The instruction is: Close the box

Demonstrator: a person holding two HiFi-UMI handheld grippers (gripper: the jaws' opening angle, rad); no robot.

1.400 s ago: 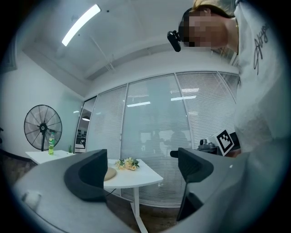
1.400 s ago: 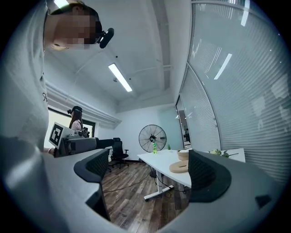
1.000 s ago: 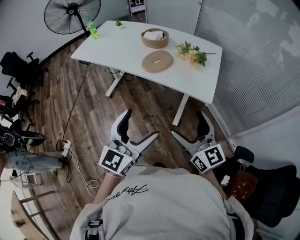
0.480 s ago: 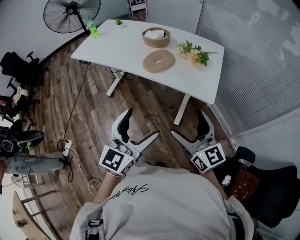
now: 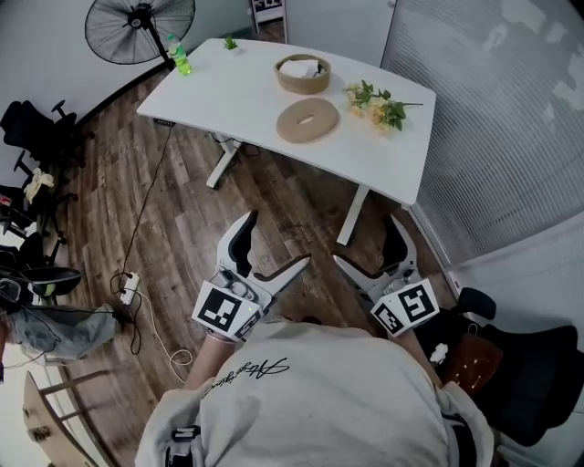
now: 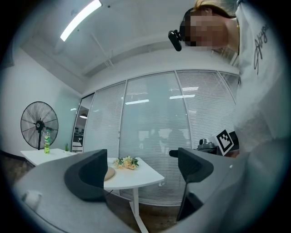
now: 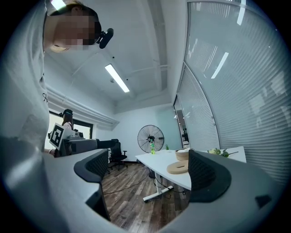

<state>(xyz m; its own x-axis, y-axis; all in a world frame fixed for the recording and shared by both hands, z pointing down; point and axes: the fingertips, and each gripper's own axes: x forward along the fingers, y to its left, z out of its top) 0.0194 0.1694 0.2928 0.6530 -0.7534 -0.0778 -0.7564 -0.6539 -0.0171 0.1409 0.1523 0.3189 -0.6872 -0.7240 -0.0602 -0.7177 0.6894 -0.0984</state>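
Note:
The box is a round wooden tub (image 5: pixel 304 73) on the white table (image 5: pixel 228 91), open, with something white inside. Its ring-shaped wooden lid (image 5: pixel 307 119) lies flat on the table just in front of it. Both show small in the right gripper view, the tub (image 7: pixel 183 154) behind the lid (image 7: pixel 178 168). My left gripper (image 5: pixel 274 244) and right gripper (image 5: pixel 370 244) are held close to my chest over the floor, well short of the table. Both are open and hold nothing. In the left gripper view the lid (image 6: pixel 109 173) peeks out beside the left gripper's (image 6: pixel 141 170) left jaw.
A bunch of flowers (image 5: pixel 374 102) lies right of the lid. A green bottle (image 5: pixel 181 55) and a small plant (image 5: pixel 230 42) stand at the table's far left. A standing fan (image 5: pixel 137 23) is beyond it. Cables (image 5: pixel 146 246) cross the wooden floor; black chairs (image 5: pixel 36 137) stand at left.
Both grippers stay open and held in place. The gripper views have drifted slightly; the fan sits a little further left in the left gripper view.

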